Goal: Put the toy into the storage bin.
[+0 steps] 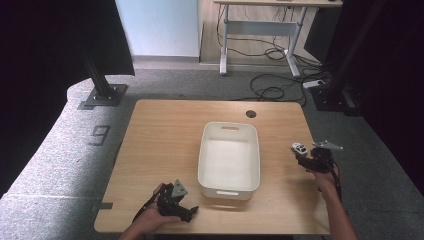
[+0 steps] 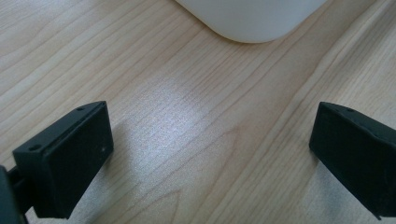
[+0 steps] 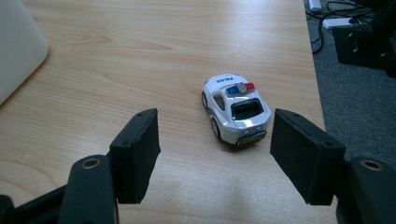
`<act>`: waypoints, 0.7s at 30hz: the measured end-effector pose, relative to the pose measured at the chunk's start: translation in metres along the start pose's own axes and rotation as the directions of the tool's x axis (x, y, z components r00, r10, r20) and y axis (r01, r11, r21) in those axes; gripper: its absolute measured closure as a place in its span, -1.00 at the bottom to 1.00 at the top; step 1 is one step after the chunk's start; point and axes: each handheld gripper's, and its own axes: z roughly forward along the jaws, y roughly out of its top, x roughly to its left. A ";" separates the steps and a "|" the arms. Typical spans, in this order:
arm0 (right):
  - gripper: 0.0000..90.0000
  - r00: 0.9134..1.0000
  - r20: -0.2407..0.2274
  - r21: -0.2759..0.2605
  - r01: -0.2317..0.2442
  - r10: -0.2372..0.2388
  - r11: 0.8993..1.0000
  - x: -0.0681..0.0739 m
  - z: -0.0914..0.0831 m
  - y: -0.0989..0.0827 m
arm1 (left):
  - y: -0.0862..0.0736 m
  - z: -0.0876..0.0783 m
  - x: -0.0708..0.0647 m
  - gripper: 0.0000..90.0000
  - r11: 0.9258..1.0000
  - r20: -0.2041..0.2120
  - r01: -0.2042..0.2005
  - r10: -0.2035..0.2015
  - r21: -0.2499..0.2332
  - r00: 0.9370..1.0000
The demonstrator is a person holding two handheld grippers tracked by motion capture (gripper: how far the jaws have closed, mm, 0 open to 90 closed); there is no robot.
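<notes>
I hold one claw in each hand at a wooden table (image 1: 165, 130). My right claw (image 3: 215, 154) sits near the right edge of the table, about halfway along it. Its two black jaws stand wide apart and they hold nothing. Just past the tips of those jaws sits a little toy police car (image 3: 236, 109). The car is white, with a red and blue light on its roof, and it has the word POLICE on it. It stands on its wheels on the wood, close to the right edge of the table, and its back end faces my claw. The jaws do not touch the car. My left claw (image 2: 210, 154) is low by the near edge of the table, toward the left. Its jaws are wide apart too, with bare wood between them. A white tub (image 1: 229, 159) stands in the middle of the table, between my two hands. The round near corner of the tub is just ahead of my left claw. The car is well apart from the tub.
</notes>
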 end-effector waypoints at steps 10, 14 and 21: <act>-0.28 1.000 0.011 0.012 0.010 -0.010 1.000 -0.002 0.008 0.003 | 0.000 0.000 0.000 -1.00 1.000 0.000 0.000 0.000 0.000 1.000; -0.28 1.000 0.011 0.013 0.001 -0.001 1.000 -0.004 0.010 0.003 | 0.000 0.000 0.000 -1.00 1.000 0.001 0.000 0.000 0.001 1.000; -0.29 1.000 0.013 0.021 -0.001 0.001 1.000 -0.008 0.013 0.003 | 0.000 0.000 0.000 -1.00 1.000 0.001 0.000 0.000 0.000 1.000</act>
